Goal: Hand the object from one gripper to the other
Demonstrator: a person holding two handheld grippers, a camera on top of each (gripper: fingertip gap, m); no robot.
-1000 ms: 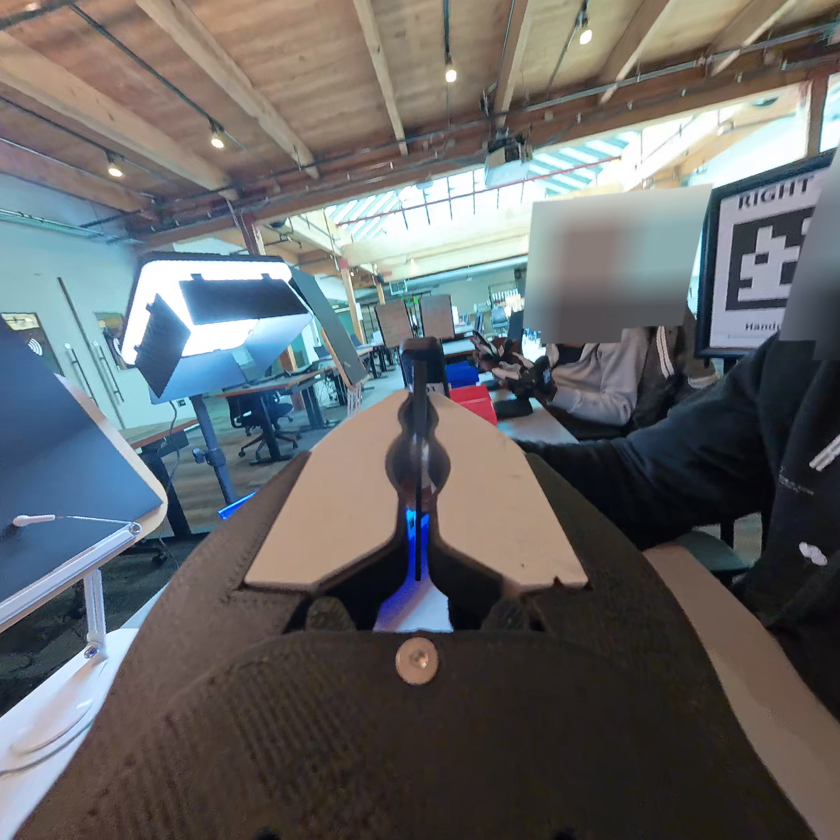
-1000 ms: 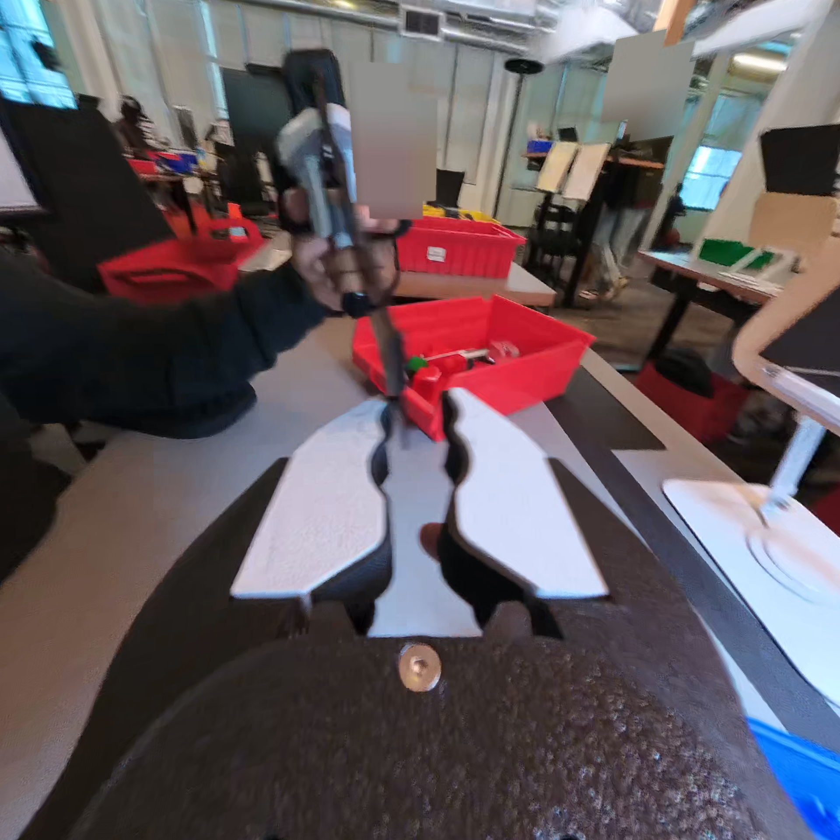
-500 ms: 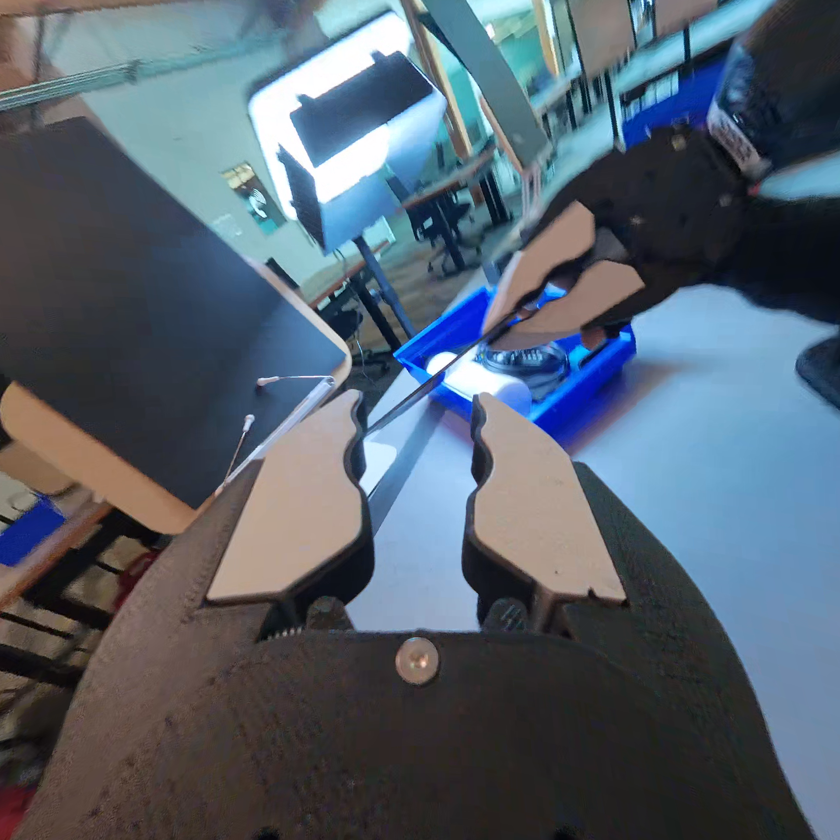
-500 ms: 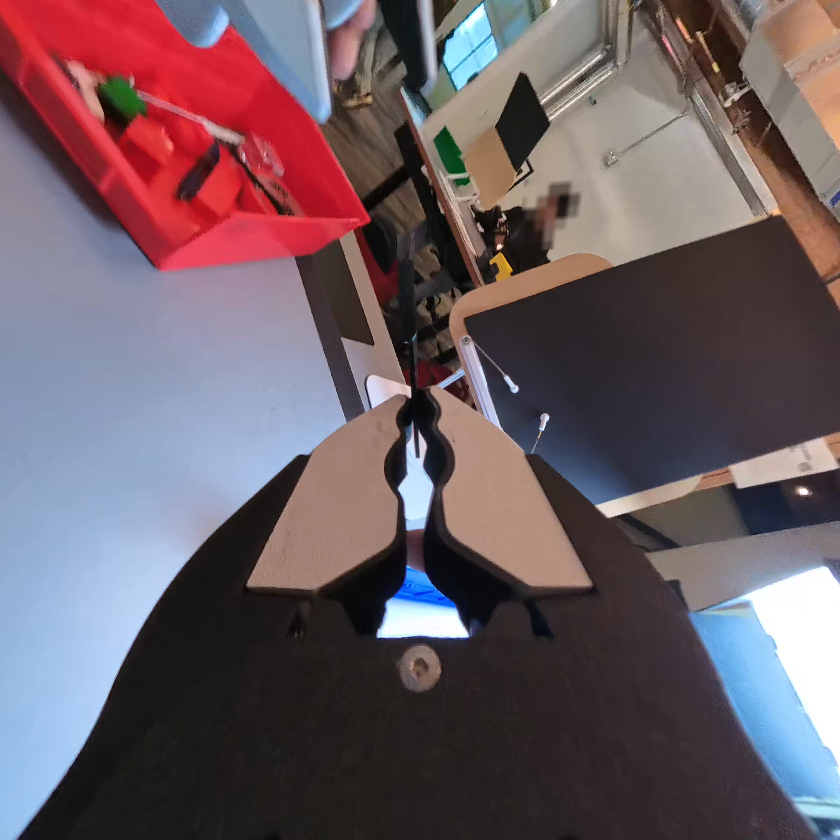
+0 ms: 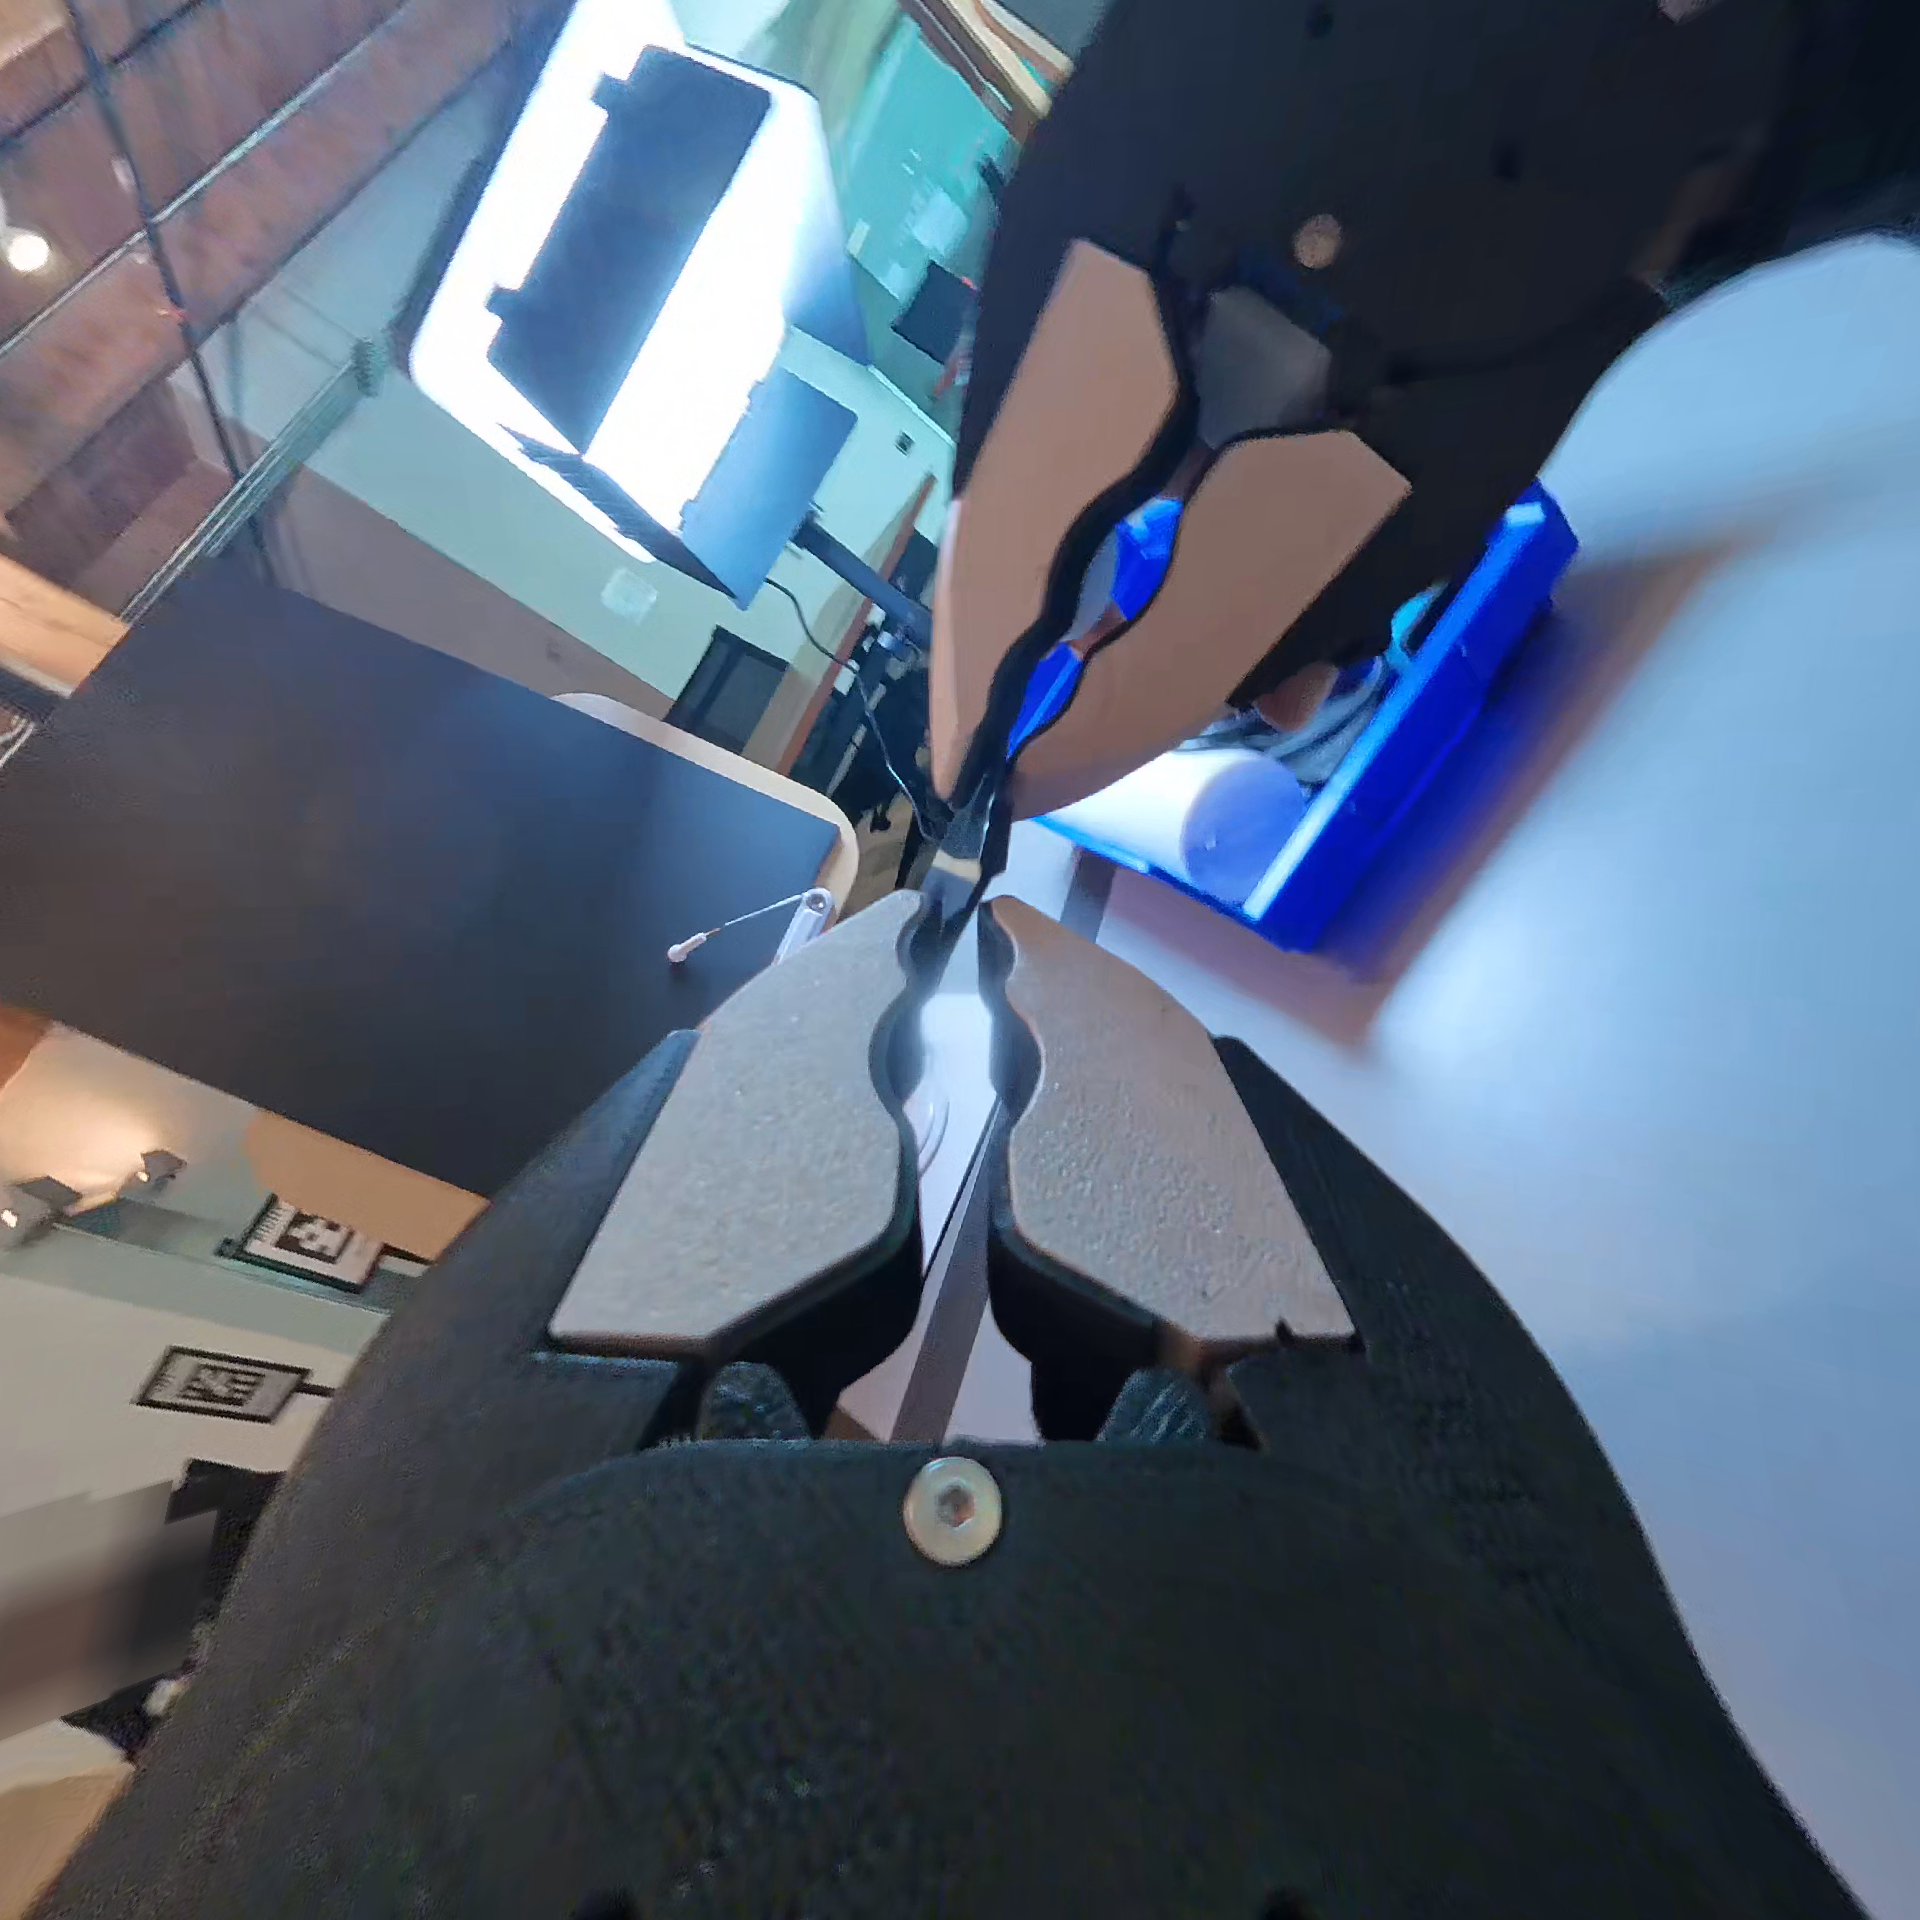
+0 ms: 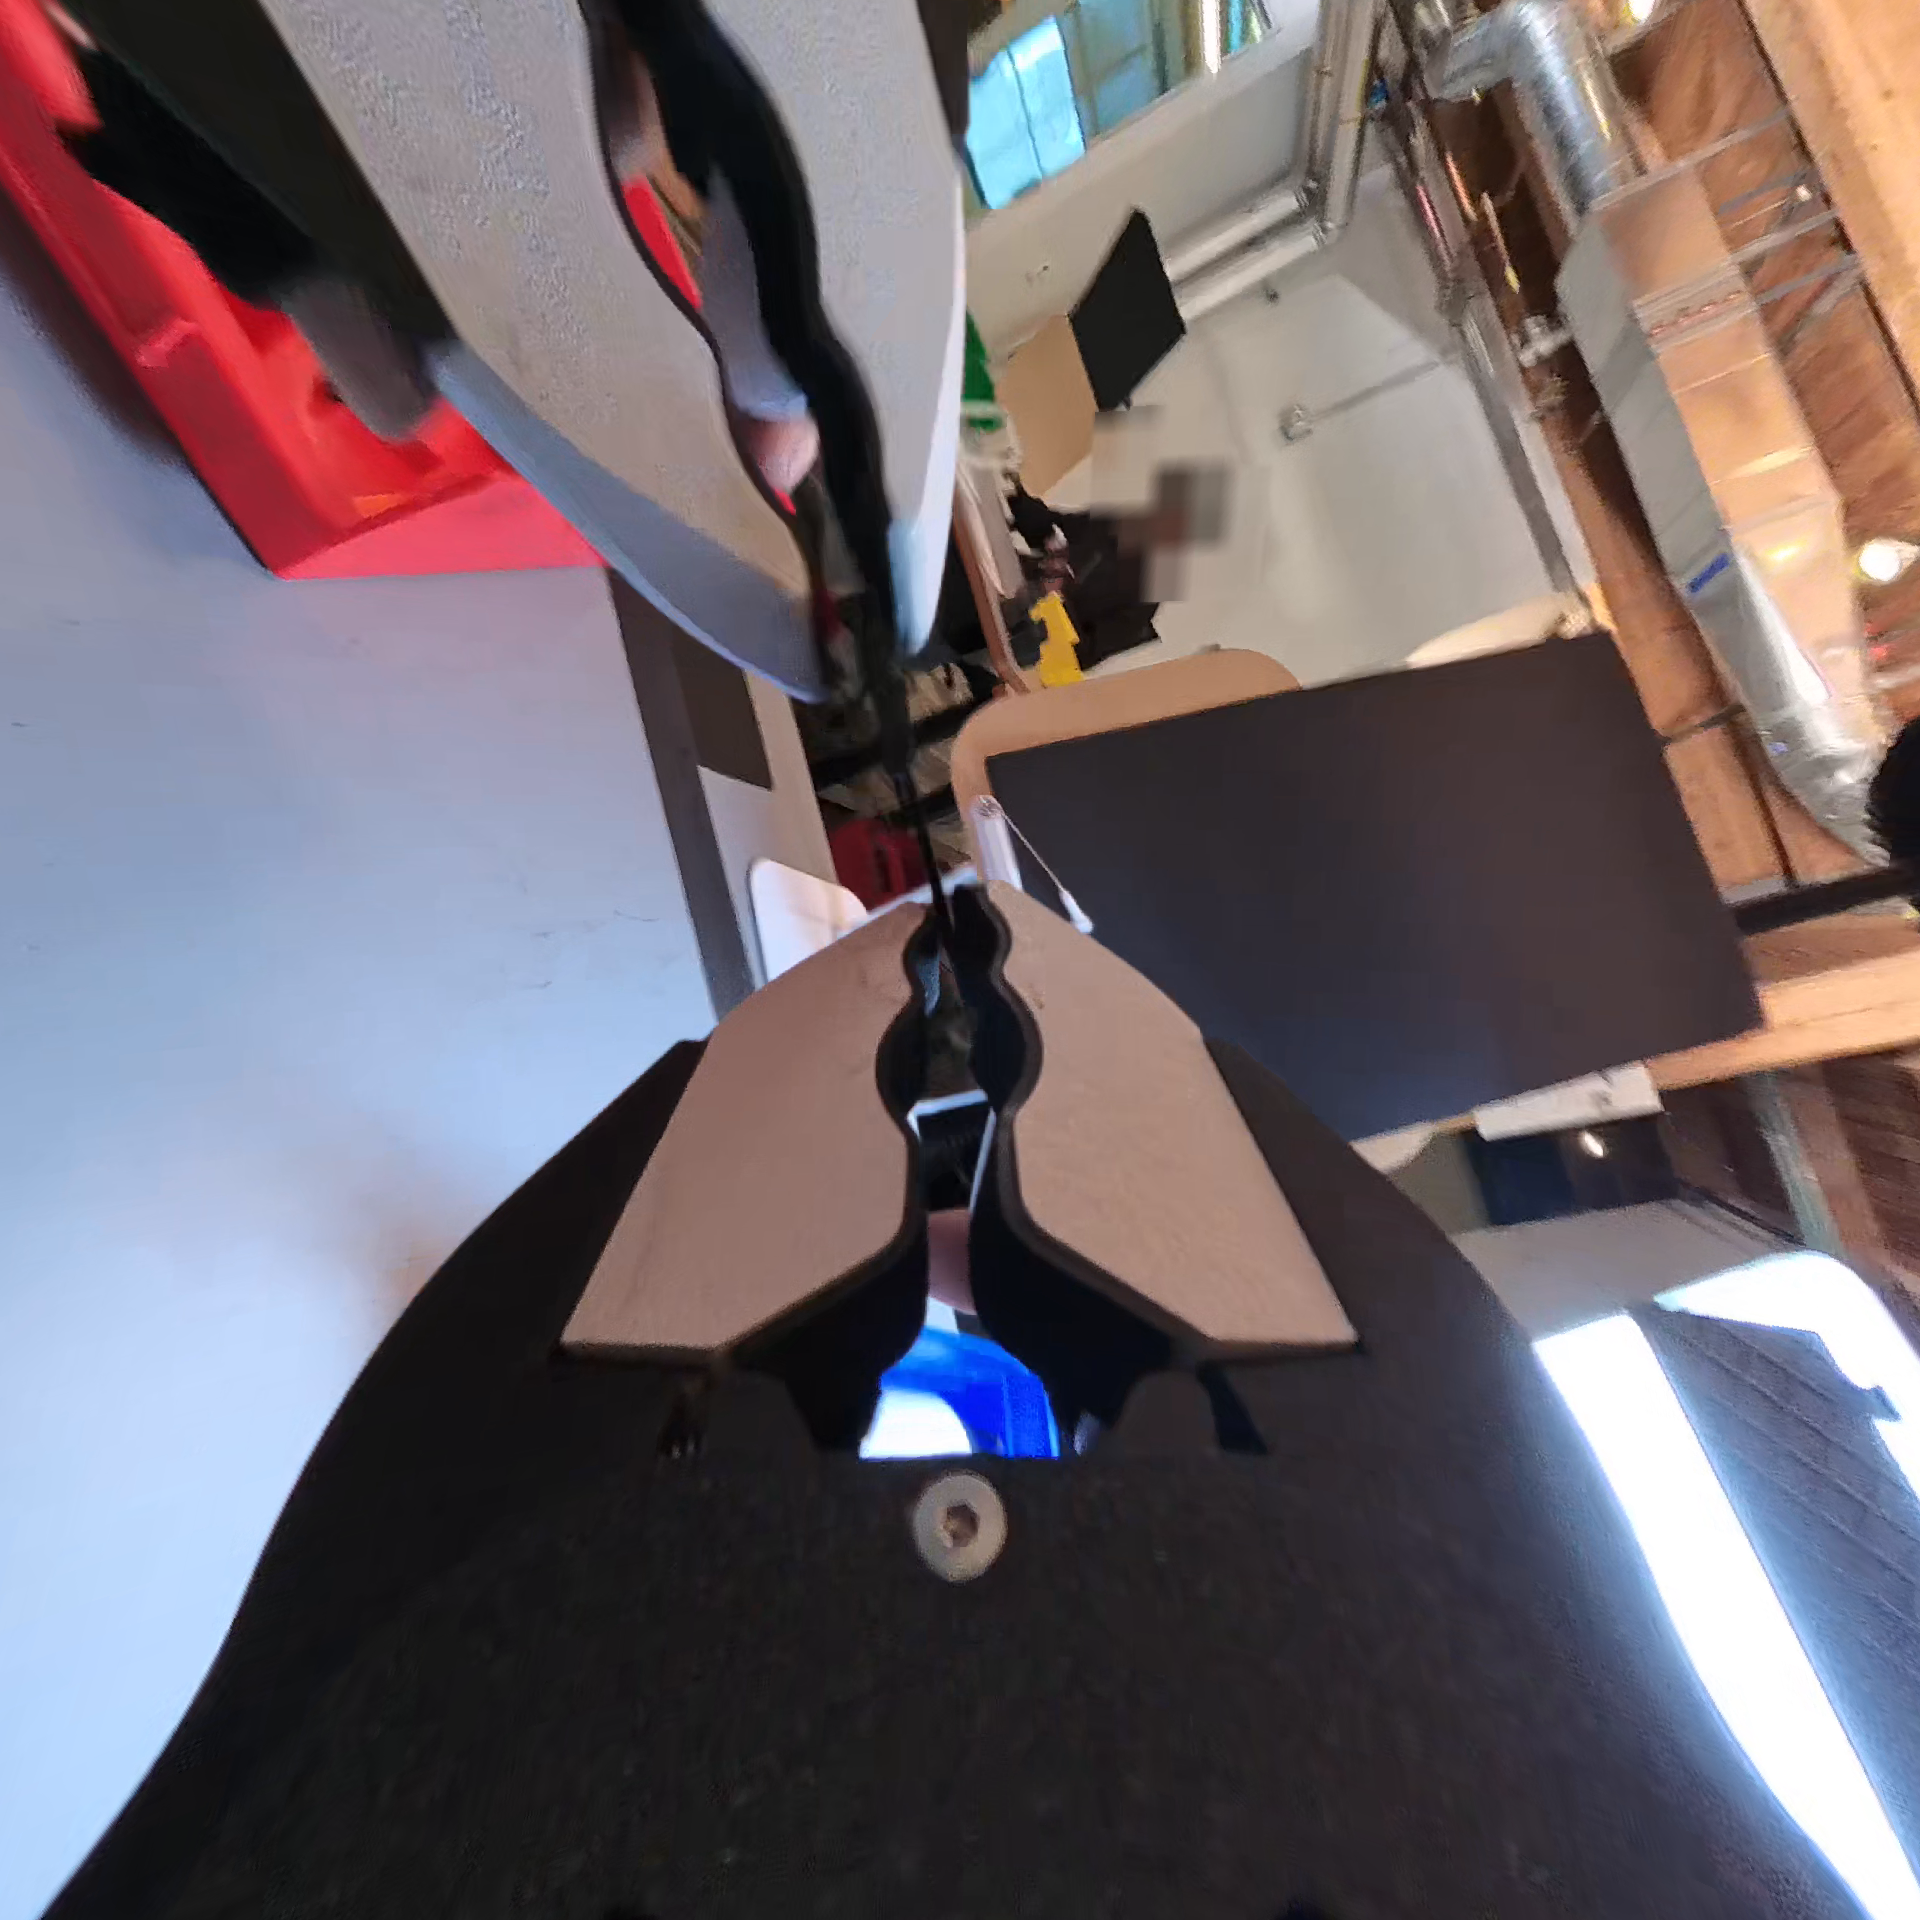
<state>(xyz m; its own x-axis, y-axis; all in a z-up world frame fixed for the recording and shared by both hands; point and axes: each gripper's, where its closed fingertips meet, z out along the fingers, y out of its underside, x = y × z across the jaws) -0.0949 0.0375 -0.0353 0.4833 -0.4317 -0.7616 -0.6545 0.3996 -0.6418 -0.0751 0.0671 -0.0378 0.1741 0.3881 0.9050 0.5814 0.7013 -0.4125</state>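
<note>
The object (image 5: pixel 971 878) is a thin, flat, dark strip, so skinny that only its edge shows, and what it is I cannot tell. It hangs in the air above the pale worktop (image 5: pixel 1621 935), with its far end pinched tight in the tips of the right hand-held gripper (image 5: pixel 982 795) and its near end poking between the tips of the left hand-held gripper (image 5: pixel 956 920), which are almost together, though I cannot tell if they squeeze it. There is one strip, two hand-held grippers, one blue bin (image 5: pixel 1403 748) on the far right and one red bin (image 6: pixel 239 416) on the far left.
</note>
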